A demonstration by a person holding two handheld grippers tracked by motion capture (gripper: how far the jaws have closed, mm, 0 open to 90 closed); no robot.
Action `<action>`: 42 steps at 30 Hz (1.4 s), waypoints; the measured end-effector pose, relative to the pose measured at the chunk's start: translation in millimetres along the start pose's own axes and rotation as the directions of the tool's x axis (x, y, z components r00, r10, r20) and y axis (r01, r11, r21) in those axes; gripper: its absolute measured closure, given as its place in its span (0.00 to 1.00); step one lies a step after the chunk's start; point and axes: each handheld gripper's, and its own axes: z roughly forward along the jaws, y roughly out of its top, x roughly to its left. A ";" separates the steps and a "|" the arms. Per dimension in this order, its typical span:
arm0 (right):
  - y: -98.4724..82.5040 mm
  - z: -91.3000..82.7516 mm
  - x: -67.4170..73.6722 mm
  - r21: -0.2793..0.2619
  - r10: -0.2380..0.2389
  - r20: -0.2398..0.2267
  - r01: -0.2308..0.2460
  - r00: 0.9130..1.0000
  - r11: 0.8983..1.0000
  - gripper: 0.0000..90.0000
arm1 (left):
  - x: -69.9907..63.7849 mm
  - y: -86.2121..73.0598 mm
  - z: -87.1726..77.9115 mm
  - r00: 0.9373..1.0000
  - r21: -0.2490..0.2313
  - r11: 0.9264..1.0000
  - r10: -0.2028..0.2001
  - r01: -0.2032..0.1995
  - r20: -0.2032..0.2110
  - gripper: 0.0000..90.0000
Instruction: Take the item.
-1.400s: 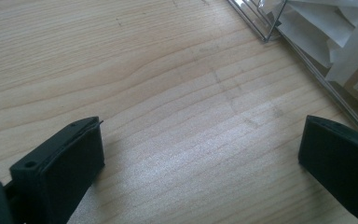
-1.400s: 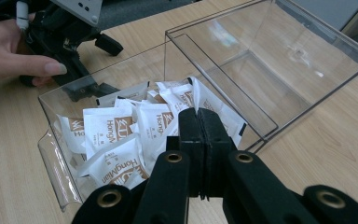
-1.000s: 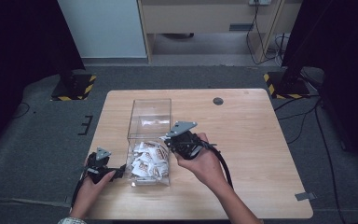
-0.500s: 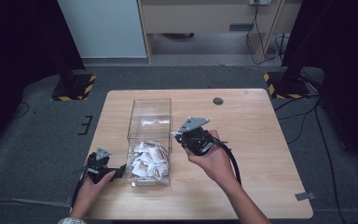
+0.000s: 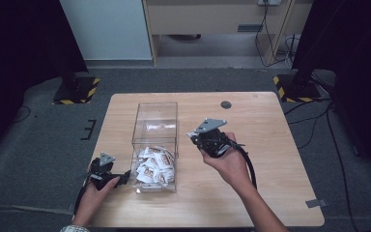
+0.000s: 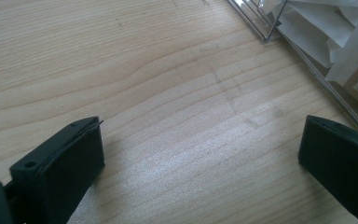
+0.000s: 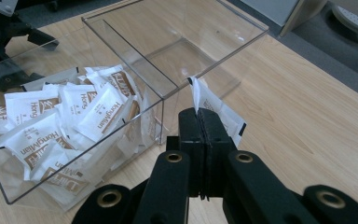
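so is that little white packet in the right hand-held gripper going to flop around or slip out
The white packet is probably floppy: it is thin and flat, and stands edge-up above the shut jaws of the right hand-held gripper. It looks light, like the sachets heaped in the clear box. It may slip, since only its lower edge is pinched.

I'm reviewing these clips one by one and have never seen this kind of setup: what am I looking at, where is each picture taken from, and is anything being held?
There is no robot here: a person at a wooden table holds a hand-held gripper in each hand. The high view looks down from above; the other two come from cameras riding on each gripper, looking along its black jaws. On the table stands a clear box with two compartments: the near one holds white sachets, the far one looks empty. The right gripper is shut on one sachet, beside the box. The left gripper rests open by the box, with only bare wood between its jaws.
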 end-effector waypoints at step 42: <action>-46.7 -22.7 -67.2 -0.025 0.121 0.132 -0.119 0.984 0.993 0.99 | 0.0 0.0 -0.1 1.000 0.000 1.000 0.001 -0.001 -0.001 0.00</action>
